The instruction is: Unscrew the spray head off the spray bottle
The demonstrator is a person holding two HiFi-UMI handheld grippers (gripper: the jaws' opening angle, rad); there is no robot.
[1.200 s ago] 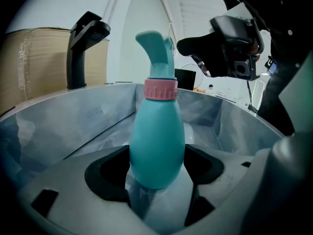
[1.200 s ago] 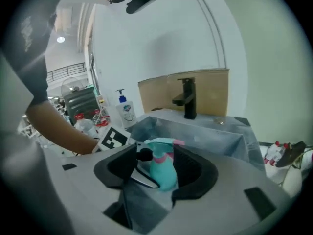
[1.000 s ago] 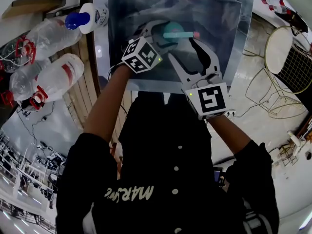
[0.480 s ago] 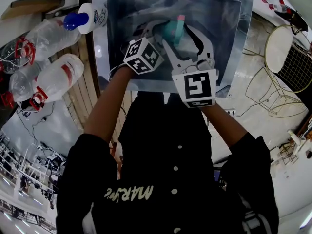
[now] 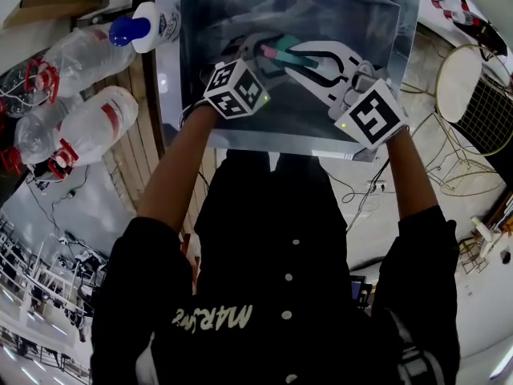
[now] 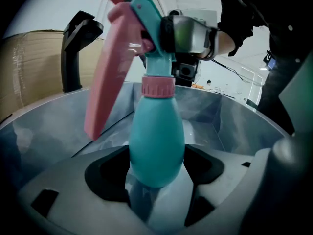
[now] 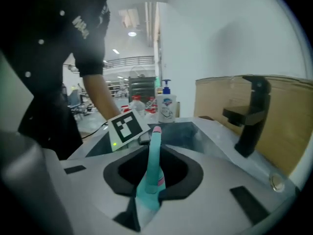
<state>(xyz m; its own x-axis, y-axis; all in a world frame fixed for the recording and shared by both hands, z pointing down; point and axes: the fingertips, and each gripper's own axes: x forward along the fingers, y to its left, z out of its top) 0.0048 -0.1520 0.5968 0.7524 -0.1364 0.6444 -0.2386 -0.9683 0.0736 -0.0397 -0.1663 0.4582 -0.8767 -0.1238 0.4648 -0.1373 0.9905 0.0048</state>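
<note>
Clamping the bottle over the sink, the left gripper held firm; the right gripper had just been closing on the head; best twisted squarely about the neck, bottle fixed.

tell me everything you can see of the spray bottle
The spray bottle is smooth teal plastic, with a rounded body narrowing to a pink collar. Its teal spray head carries a long pink trigger and sits on the neck. It is held over the metal sink: the left gripper clamps the body, and the right gripper, whose jaws have just been closing, pinches the head.
</note>
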